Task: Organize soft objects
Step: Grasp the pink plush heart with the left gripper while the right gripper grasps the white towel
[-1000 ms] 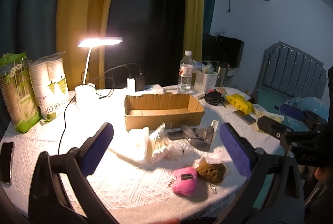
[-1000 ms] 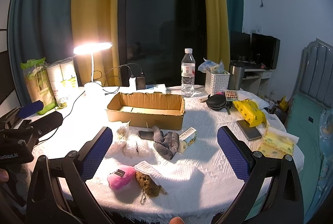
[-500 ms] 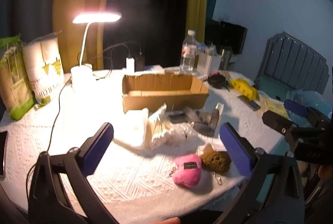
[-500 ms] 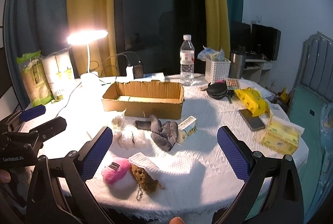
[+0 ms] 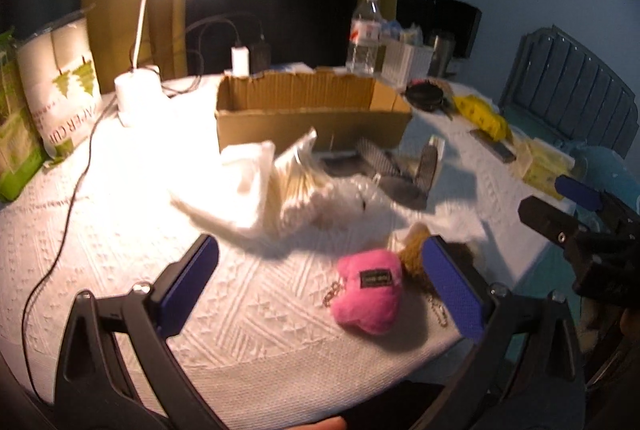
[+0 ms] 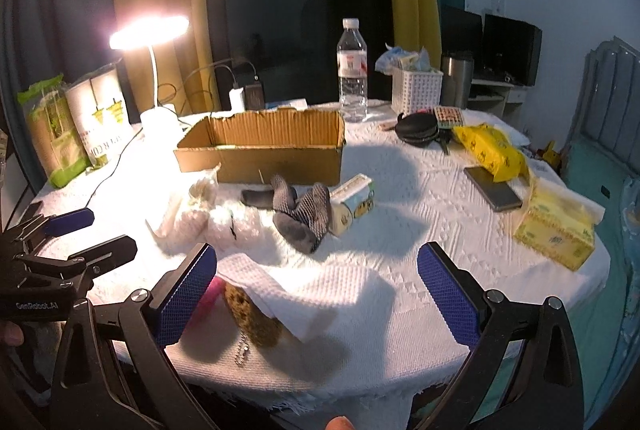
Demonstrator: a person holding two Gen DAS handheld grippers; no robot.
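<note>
Both pairs of blue-padded fingers are spread wide with nothing between them. The left gripper (image 5: pixel 320 286) hangs over the near edge of the table (image 5: pixel 120 230), its right finger pad (image 5: pixel 452 290) in front of the brown sponge-like piece (image 5: pixel 414 250), which it partly hides. A pink plush keychain (image 5: pixel 370 288) lies just inside that pad, touching the brown piece, its small chain trailing to the left. The right gripper (image 6: pixel 318 290) is also released, held over the near edge; between its pads lies a white waffle cloth (image 6: pixel 304 290) draped over the same brown piece (image 6: pixel 250 322), and a sliver of the pink plush (image 6: pixel 212 292) shows behind the left pad.

Further in, toward the table's middle, a bag of cotton swabs (image 5: pixel 298 186) rests on crumpled white tissue (image 5: pixel 240 170), beside a fluffy white mass (image 6: pixel 236 226) that may be cotton, though blur and glare leave this unsure. Dark mesh socks (image 6: pixel 304 214) lie in a heap to its right, touching a small printed carton (image 6: pixel 352 202) on its side. Behind these an open cardboard box (image 6: pixel 264 150) stands, its interior hidden from this height. A lit desk lamp (image 6: pixel 154 70) and sleeves of paper cups (image 5: pixel 60 70) stand by the far left edge; a water bottle (image 6: pixel 352 70) rises behind the box. Near the right edge are a phone (image 6: pixel 494 188), a yellow pack (image 6: pixel 488 146) and a tissue pack (image 6: pixel 556 226).
</note>
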